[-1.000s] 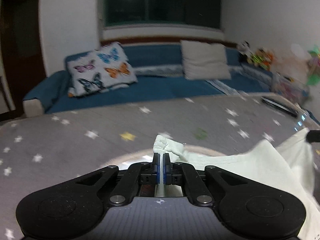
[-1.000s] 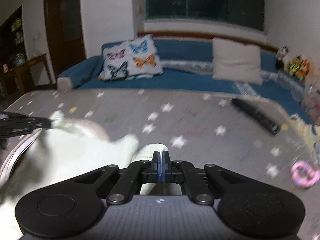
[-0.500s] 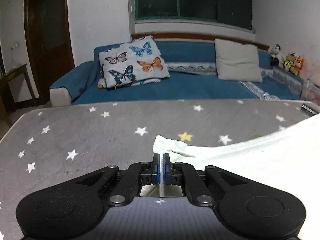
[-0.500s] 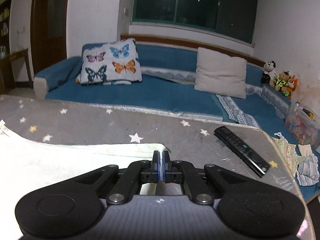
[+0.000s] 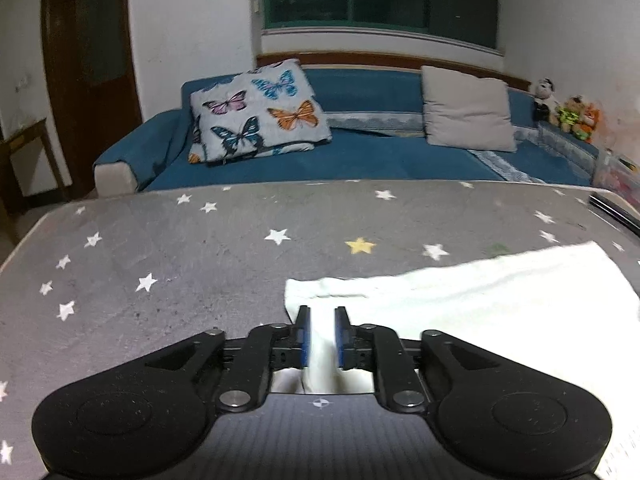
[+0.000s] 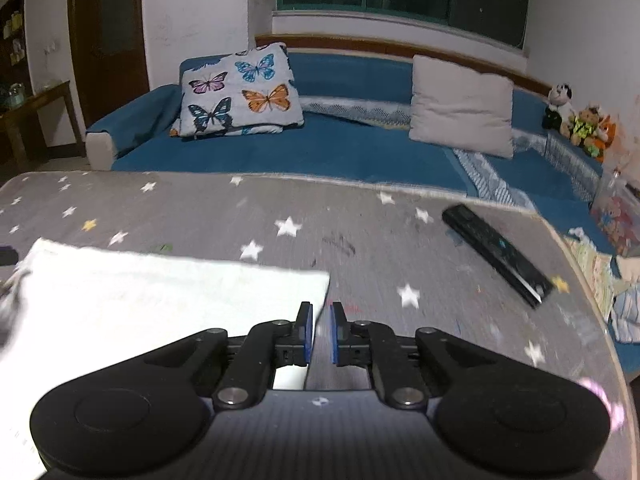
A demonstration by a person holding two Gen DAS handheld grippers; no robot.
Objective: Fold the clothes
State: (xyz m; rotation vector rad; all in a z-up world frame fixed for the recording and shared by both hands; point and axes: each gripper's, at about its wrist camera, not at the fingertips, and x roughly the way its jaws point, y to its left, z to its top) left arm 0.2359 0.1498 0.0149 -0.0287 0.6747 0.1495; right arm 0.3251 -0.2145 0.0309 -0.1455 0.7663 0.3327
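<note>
White garment [image 5: 460, 300] lies flat on the starred grey cover [image 5: 180, 260], spread between my two grippers. Left gripper [image 5: 319, 332] parted, cloth corner lying between its fingers, ungripped. Right gripper [image 6: 319, 332] parted, cloth edge just left of its fingers. Presumably spread to square it. Near edge hidden; fold count indeterminate.

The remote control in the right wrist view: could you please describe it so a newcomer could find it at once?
Start at the grey star-print tabletop in front of the blue sofa. Near its right edge lies the remote control, a long, black, slim bar set diagonally, apart from the white garment, the only dark hard object there.
</note>
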